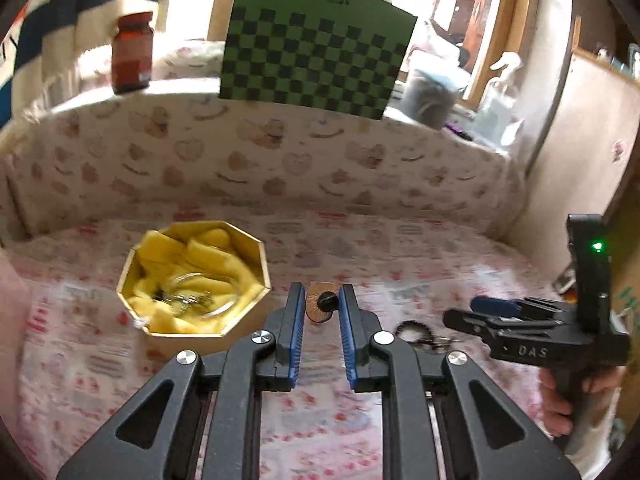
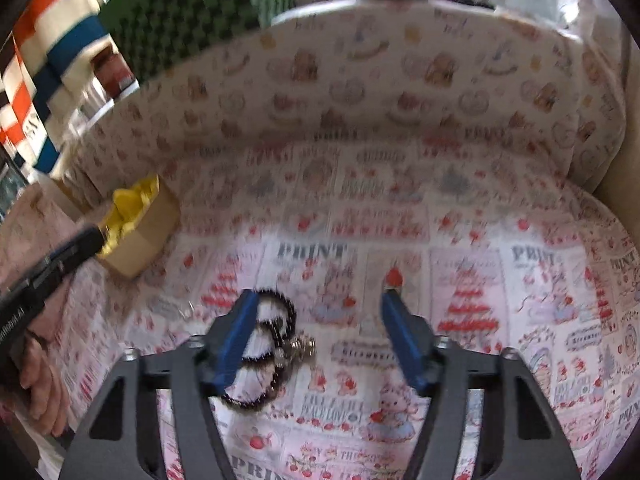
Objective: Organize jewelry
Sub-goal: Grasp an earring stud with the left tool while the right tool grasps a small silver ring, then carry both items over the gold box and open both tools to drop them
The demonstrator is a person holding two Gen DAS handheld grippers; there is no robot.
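The left gripper (image 1: 320,300) has its blue fingers close together, pinching a small round brown and black piece (image 1: 320,307). Just to its left sits the gold box (image 1: 192,278) with yellow cloth and shiny jewelry inside. The right gripper (image 2: 316,300) is spread wide with nothing in it. A dark bead bracelet (image 2: 272,344) lies on the printed cloth (image 2: 460,216), touching its left finger.
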